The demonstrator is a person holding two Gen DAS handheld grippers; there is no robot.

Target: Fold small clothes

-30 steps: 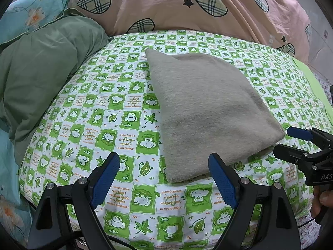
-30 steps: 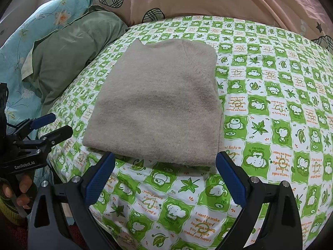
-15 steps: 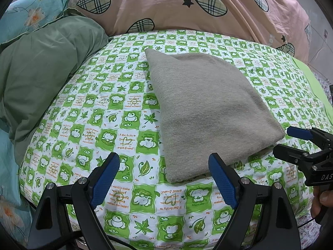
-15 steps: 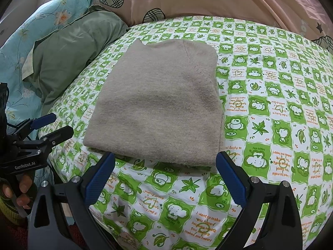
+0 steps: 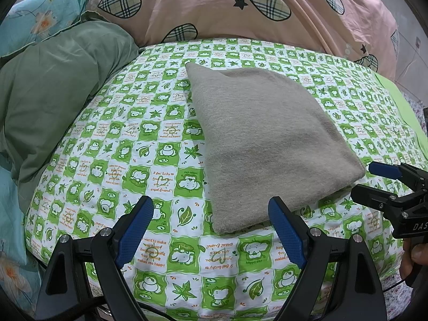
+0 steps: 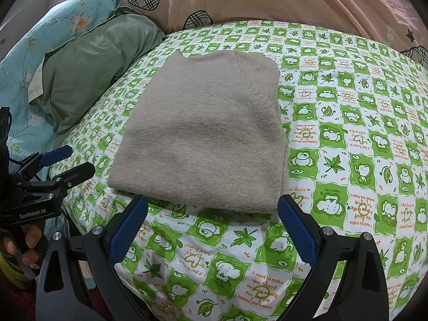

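Observation:
A beige knit garment (image 5: 264,144) lies folded into a flat rectangle on the green-and-white checked bed sheet (image 5: 149,157); it also shows in the right wrist view (image 6: 206,141). My left gripper (image 5: 211,230) is open and empty, hovering just short of the garment's near left corner. My right gripper (image 6: 211,230) is open and empty, just short of the garment's near edge. Each gripper shows in the other's view: the right one (image 5: 374,184) by the garment's right corner, the left one (image 6: 69,160) at the bed's left edge.
A green pillow (image 5: 53,107) lies left of the garment, with blue floral bedding (image 5: 34,24) behind it. A pink quilt with plaid hearts (image 5: 240,8) is piled along the back. The sheet drops off at the near bed edge (image 6: 187,281).

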